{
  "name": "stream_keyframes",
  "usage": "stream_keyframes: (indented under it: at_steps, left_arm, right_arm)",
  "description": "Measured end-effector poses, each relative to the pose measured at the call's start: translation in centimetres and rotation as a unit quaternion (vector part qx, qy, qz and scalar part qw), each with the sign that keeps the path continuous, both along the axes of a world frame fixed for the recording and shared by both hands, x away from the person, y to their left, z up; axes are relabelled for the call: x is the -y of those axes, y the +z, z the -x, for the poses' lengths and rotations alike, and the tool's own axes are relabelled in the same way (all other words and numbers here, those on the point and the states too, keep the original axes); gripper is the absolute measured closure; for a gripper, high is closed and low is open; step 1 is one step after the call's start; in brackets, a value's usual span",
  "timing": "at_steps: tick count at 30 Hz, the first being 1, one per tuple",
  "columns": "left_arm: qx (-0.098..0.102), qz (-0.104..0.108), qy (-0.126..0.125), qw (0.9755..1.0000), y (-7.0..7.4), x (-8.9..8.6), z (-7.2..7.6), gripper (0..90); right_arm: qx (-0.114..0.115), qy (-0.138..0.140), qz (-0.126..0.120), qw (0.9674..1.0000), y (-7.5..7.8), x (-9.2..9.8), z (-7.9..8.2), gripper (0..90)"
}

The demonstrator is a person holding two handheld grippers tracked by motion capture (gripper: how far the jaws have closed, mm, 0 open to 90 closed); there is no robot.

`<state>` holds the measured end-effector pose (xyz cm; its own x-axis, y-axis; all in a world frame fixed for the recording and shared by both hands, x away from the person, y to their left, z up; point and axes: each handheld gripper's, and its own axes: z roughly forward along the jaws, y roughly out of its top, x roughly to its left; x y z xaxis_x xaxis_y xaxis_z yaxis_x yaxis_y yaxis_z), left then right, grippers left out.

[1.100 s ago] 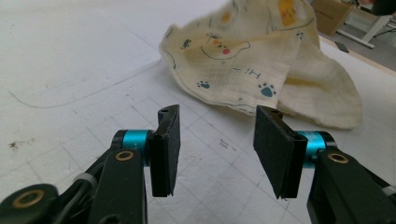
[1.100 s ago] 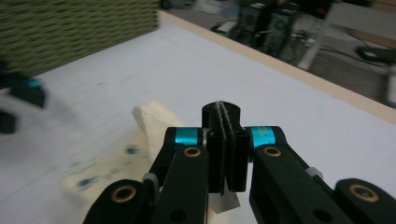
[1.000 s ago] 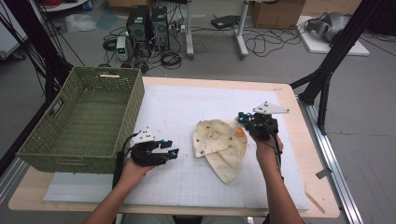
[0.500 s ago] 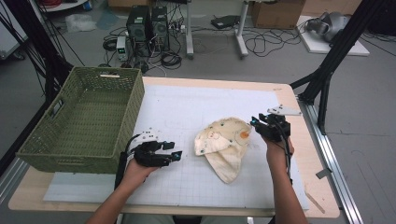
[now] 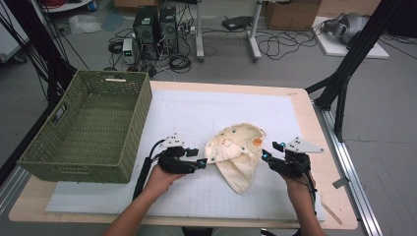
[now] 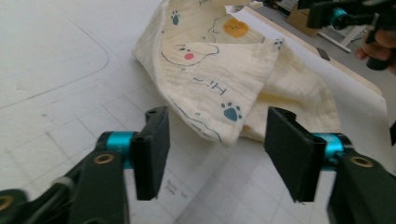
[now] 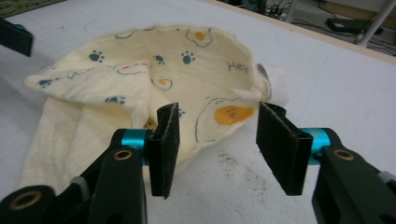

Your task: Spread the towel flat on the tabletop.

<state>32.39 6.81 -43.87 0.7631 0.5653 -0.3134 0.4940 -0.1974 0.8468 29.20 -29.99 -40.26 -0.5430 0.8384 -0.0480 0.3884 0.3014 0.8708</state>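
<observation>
— Both hands have shifted since a second ago: the left gripper (image 5: 200, 162) slid right toward the cloth (image 5: 236, 150), and the right gripper (image 5: 265, 156) came down from the cloth's far edge to table level at its right side.

— And the jaws?

— Both pairs have just been opening. On the left they stand fairly wide, with a folded corner of the cloth (image 6: 224, 88) just ahead of the pads and nothing between them. On the right they are about half apart; the cloth (image 7: 187, 84) lies just in front, its edge near the left pad but unpinched.

— So the cloth is free?

— I'd say so. It lies rumpled and partly folded on the white mat (image 5: 196, 113), between the two grippers. My guess is that each side is lining up for a fresh hold.

— Anything in the basket (image 5: 88, 128)?

— Nothing visible; the green wicker basket sits at the table's left, well apart from the cloth.
</observation>
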Motion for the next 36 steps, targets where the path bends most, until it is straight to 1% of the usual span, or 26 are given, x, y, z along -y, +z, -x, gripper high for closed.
stream_keyframes:
  at_steps: [2, 3, 4, 5, 6, 8, 9, 10, 11, 12, 13, 16, 18, 19, 21, 23, 25, 27, 28, 29, 31, 32, 33, 34, 35, 36]
  left_arm:
    - [-0.014, -0.021, 0.015, 0.9996, -0.3, 0.8, -0.4, 36.3]
    - [-0.016, -0.023, 0.017, 0.9995, -0.4, 1.1, -0.6, 37.0]
    - [-0.015, -0.022, 0.015, 0.9995, -0.5, 1.4, -0.7, 37.1]
    - [-0.017, -0.026, 0.017, 0.9994, -0.5, 1.7, -0.9, 37.3]
    - [-0.016, -0.032, 0.017, 0.9992, -0.5, 1.9, -1.1, 40.5]
    - [-0.007, -0.043, 0.010, 0.9990, -0.4, 2.4, -1.3, 52.4]
    - [-0.002, -0.049, 0.010, 0.9988, -0.3, 2.5, -1.3, 61.6]
    - [0.003, -0.049, 0.014, 0.9987, -0.2, 2.5, -1.4, 73.1]
    - [0.008, -0.053, 0.021, 0.9983, -0.1, 2.3, -1.5, 82.5]
    - [0.013, -0.060, 0.029, 0.9977, -0.1, 2.0, -1.6, 85.9]
    - [0.016, -0.067, 0.039, 0.9969, -0.1, 1.5, -1.8, 86.7]
    - [0.023, -0.073, 0.066, 0.9949, 0.3, 0.1, -2.4, 87.1]
    - [0.026, -0.059, 0.082, 0.9945, 0.8, -0.8, -2.9, 87.2]
    - [0.026, -0.055, 0.089, 0.9942, 1.0, -1.2, -3.1, 87.2]
    - [0.027, -0.057, 0.100, 0.9930, 1.5, -1.9, -3.6, 87.2]
    - [0.035, -0.054, 0.117, 0.9910, 1.8, -2.6, -4.0, 87.2]
    - [0.033, -0.065, 0.131, 0.9888, 1.9, -3.4, -4.5, 87.2]
    - [0.040, -0.072, 0.148, 0.9856, 2.0, -4.1, -4.9, 87.2]
    - [0.040, -0.072, 0.148, 0.9856, 2.0, -4.1, -4.9, 87.2]
    - [0.042, -0.074, 0.155, 0.9842, 2.1, -4.7, -5.2, 87.2]
    - [0.044, -0.072, 0.162, 0.9831, 2.2, -5.0, -5.4, 87.2]
    - [0.043, -0.071, 0.166, 0.9826, 2.3, -5.2, -5.5, 87.2]
    - [0.045, -0.069, 0.173, 0.9815, 2.3, -5.2, -5.5, 87.2]
    - [0.046, -0.068, 0.176, 0.9810, 2.4, -5.3, -5.5, 87.2]
    - [0.048, -0.070, 0.178, 0.9803, 2.5, -5.4, -5.6, 87.2]
    - [0.048, -0.072, 0.182, 0.9795, 2.5, -5.5, -5.7, 87.2]
  right_arm:
    - [-0.003, 0.000, 0.001, 1.0000, -0.4, 0.1, 0.1, 47.1]
    - [-0.006, -0.002, 0.003, 1.0000, -0.5, 0.1, 0.0, 46.5]
    - [-0.008, -0.003, 0.000, 1.0000, -0.6, 0.2, 0.0, 46.0]
    - [-0.008, -0.006, -0.004, 0.9999, -0.7, 0.3, -0.1, 45.7]
    - [-0.009, -0.007, -0.006, 0.9999, -0.7, 0.4, -0.1, 45.8]
    - [-0.013, -0.010, -0.010, 0.9998, -0.8, 0.5, -0.1, 46.0]
    - [-0.014, -0.010, -0.009, 0.9998, -0.9, 0.6, -0.2, 46.0]
    - [-0.014, -0.010, -0.010, 0.9998, -0.9, 0.6, -0.2, 46.1]
    - [-0.015, -0.009, -0.011, 0.9998, -1.0, 0.6, -0.2, 46.0]
    - [-0.015, -0.009, -0.010, 0.9998, -1.0, 0.7, -0.2, 46.1]
    - [-0.017, -0.009, -0.011, 0.9998, -1.0, 0.7, -0.2, 46.1]
    - [-0.018, -0.009, -0.013, 0.9997, -1.1, 0.8, -0.2, 46.3]
    - [-0.019, -0.009, -0.015, 0.9997, -1.1, 0.8, -0.2, 46.2]
    - [-0.018, -0.008, -0.014, 0.9997, -1.2, 0.8, -0.2, 46.3]
    - [-0.023, -0.006, -0.014, 0.9996, -1.4, 0.7, -0.4, 46.3]
    - [-0.031, -0.002, -0.015, 0.9994, -1.6, 0.3, -0.5, 46.3]
    - [-0.037, 0.006, -0.015, 0.9992, -1.8, -0.2, -0.6, 46.2]
    - [-0.043, 0.023, -0.023, 0.9985, -1.9, -0.9, -0.7, 45.1]
    - [-0.044, 0.038, -0.030, 0.9979, -1.9, -1.3, -0.7, 44.5]
    - [-0.046, 0.047, -0.027, 0.9974, -1.9, -1.8, -0.8, 43.6]
    - [-0.053, 0.058, -0.018, 0.9967, -2.2, -2.9, -1.0, 42.2]
    - [-0.062, 0.059, -0.011, 0.9963, -2.4, -3.4, -1.1, 42.2]
    - [-0.070, 0.059, -0.001, 0.9958, -2.7, -3.9, -1.3, 42.2]
    - [-0.080, 0.058, 0.014, 0.9950, -3.0, -4.3, -1.4, 42.1]
    - [-0.084, 0.061, 0.023, 0.9944, -3.3, -4.7, -1.6, 42.6]
    - [-0.092, 0.064, 0.028, 0.9933, -3.6, -4.9, -1.7, 45.1]
